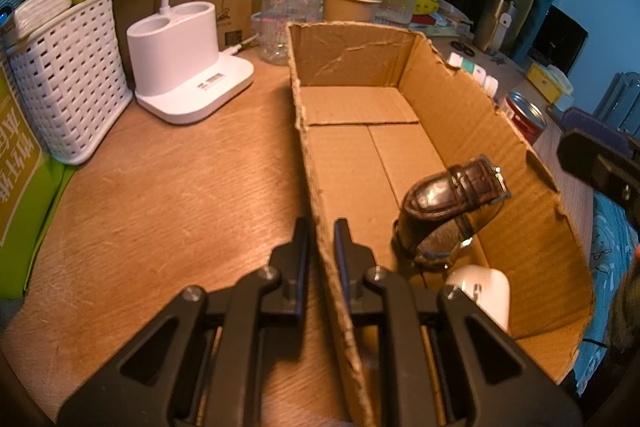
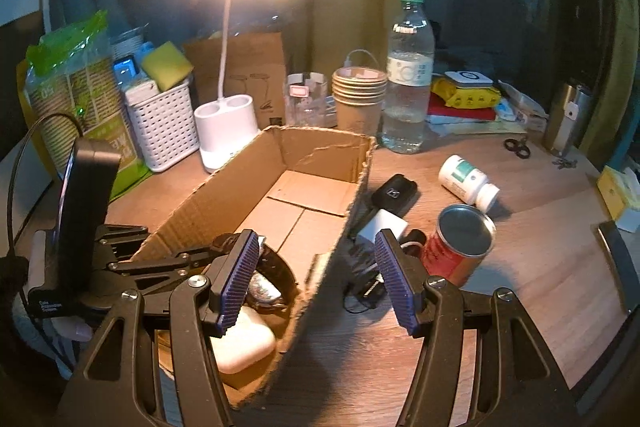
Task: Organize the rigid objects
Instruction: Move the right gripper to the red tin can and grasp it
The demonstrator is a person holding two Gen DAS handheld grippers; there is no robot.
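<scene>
The left gripper [image 1: 321, 227] was pinched shut on the near side wall of the open brown cardboard box [image 1: 472, 107], one finger inside and one outside, probably to keep the light box from sliding while things were dropped in. The right gripper [image 2: 316, 279] stood about half open and empty, its jaws straddling the box's other long wall, one above the box, one above the wooden desk [image 2: 540, 267].

Two things lay inside, at the near end: one dark brown leather-strapped wristwatch [image 1: 448, 207] and one white rounded plastic case [image 2: 244, 347].

Outside, just beside the box, five waited, likely next in turn: one red tin can with a silver lid [image 2: 460, 243], one white pill bottle [image 2: 468, 183] on its side, one black key fob [image 2: 394, 193], one white charger block [image 2: 382, 225] and a black plug [image 2: 366, 287] on a cord.
</scene>
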